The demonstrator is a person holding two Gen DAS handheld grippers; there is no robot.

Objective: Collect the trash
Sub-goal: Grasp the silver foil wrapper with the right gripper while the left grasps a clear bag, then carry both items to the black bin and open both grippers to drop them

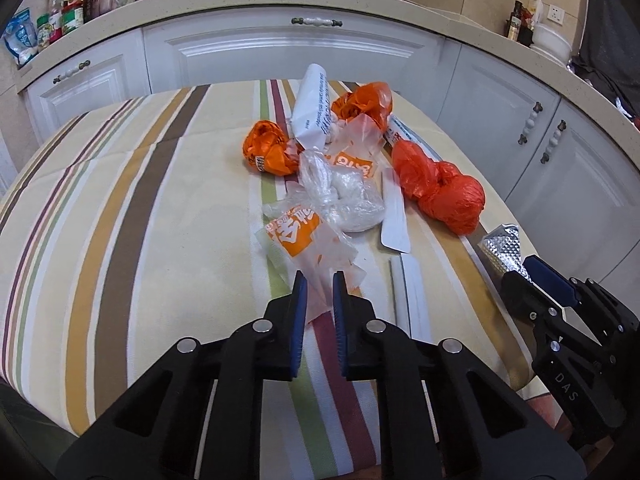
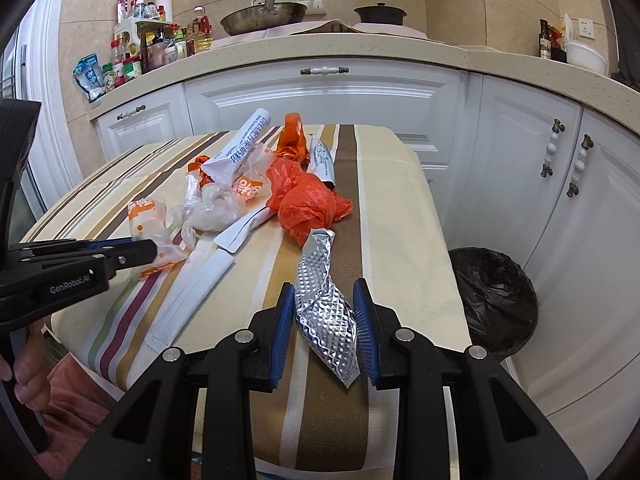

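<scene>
- The left gripper [image 1: 320, 280] pinches one clear plastic wrapper with an orange label [image 1: 298, 236]. Its two blue pads press on the wrapper's near end.
- The right gripper [image 2: 324, 292] holds one shiny silver foil wrapper with a bumpy pattern [image 2: 324, 300]. The foil sits tight between the two blue pads, and its far end pokes out above the table.
- All the trash lies on one table with a striped cloth [image 1: 120, 208].
- I count three crumpled orange plastic bags: one on the left [image 1: 270, 148], one at the back [image 1: 362, 106] and one big one on the right [image 1: 440, 186].
- There is one clear plastic bag bunched into a ball [image 1: 344, 200] in the middle of the pile.
- A second clear wrapper with an orange label [image 1: 356, 160] lies just behind that ball.
- One white paper tube with printed writing [image 1: 312, 112] leans between the two far orange bags.
- Two flat white paper strips [image 1: 394, 216] lie near the big orange bag, one behind the other.
- One round bin with a black bag liner [image 2: 496, 292] stands on the floor right of the table.
- White cabinets [image 1: 296, 52] stand behind the table.
</scene>
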